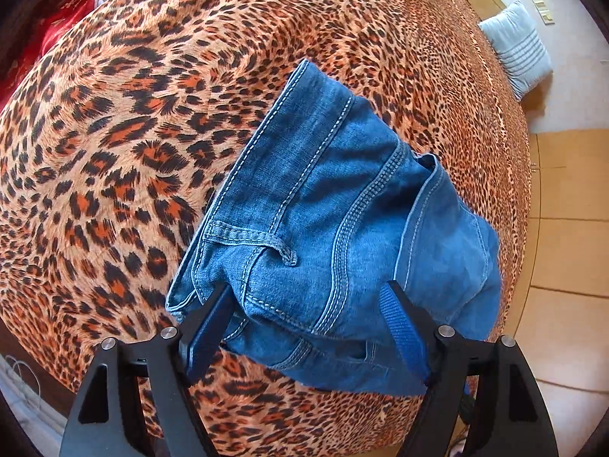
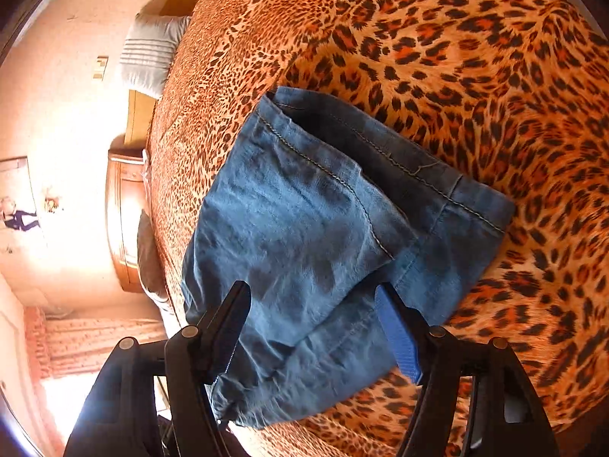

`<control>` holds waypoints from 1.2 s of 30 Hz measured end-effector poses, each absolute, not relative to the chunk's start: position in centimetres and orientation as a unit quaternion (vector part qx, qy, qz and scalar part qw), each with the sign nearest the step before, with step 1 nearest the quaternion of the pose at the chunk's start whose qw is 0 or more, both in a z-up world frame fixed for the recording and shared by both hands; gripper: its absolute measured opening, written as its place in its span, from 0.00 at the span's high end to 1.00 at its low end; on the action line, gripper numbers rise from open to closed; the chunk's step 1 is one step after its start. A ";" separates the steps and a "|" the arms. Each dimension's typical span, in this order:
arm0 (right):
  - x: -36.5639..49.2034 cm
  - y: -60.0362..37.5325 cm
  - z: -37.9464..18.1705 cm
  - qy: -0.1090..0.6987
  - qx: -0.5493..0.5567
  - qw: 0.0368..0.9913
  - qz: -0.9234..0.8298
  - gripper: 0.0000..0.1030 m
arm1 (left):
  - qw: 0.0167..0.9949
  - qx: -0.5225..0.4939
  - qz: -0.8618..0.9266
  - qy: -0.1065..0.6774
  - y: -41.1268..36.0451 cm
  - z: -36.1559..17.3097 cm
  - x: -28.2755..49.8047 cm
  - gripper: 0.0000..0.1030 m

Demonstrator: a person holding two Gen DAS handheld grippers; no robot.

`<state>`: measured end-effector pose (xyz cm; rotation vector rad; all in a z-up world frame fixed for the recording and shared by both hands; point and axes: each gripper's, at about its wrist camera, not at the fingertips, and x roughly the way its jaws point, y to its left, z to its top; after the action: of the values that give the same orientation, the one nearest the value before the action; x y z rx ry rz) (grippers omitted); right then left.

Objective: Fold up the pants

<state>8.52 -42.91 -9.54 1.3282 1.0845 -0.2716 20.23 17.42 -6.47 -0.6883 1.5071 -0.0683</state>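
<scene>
Leopard-print bedspread (image 1: 114,160) fills both views; striped pillow (image 1: 517,51) lies far ahead-right of left jaws, tiled floor (image 1: 563,251) to their right. Wooden cabinet (image 2: 123,221) sits left of right jaws. Folded blue jeans (image 1: 331,224) lie on spread btwn & ahead of both jaw pairs. Left gripper (image 1: 308,293): jaws wide apart, straddling waistband end, nothing pinched. Right gripper (image 2: 312,293): jaws wide too, over hem end (image 2: 380,160), w/o grip.
</scene>
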 end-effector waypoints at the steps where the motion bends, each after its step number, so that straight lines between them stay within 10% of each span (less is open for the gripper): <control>1: 9.0 -42.8 -10.0 0.478 0.583 0.644 -0.128 0.39 | 0.671 -0.307 -0.020 0.674 17.4 -6.7 20.6 0.27; 2: 9.5 -42.7 -10.3 0.479 0.581 0.645 -0.129 0.48 | 0.670 -0.299 -0.007 0.679 17.3 -7.2 21.1 0.40; 4: 10.6 -42.7 -10.6 0.499 0.565 0.645 -0.127 0.97 | 0.667 -0.255 0.020 0.700 16.8 -7.6 22.0 0.72; 22: 2.2 -44.8 -11.3 0.500 0.568 0.641 -0.128 0.91 | 0.648 -0.245 -0.007 0.721 19.3 -6.5 15.3 0.81; 27: 2.3 -45.0 -10.7 0.495 0.572 0.644 -0.115 0.86 | 0.654 -0.280 -0.060 0.700 16.4 -4.3 14.0 0.49; 32: 2.7 -44.2 -10.2 0.497 0.573 0.642 -0.111 0.80 | 0.648 -0.283 -0.059 0.704 13.6 -5.8 14.6 0.48; 35: 3.2 -44.0 -10.0 0.499 0.567 0.646 -0.109 0.77 | 0.635 -0.289 -0.044 0.715 12.4 -8.3 16.0 0.52; 36: 3.4 -43.9 -9.9 0.499 0.567 0.646 -0.108 0.77 | 0.636 -0.287 -0.039 0.716 12.1 -9.4 17.0 0.70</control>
<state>3.45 -43.93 -9.90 1.2897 1.1358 -0.2460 17.04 12.13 -9.41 -0.6560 1.6350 -0.0896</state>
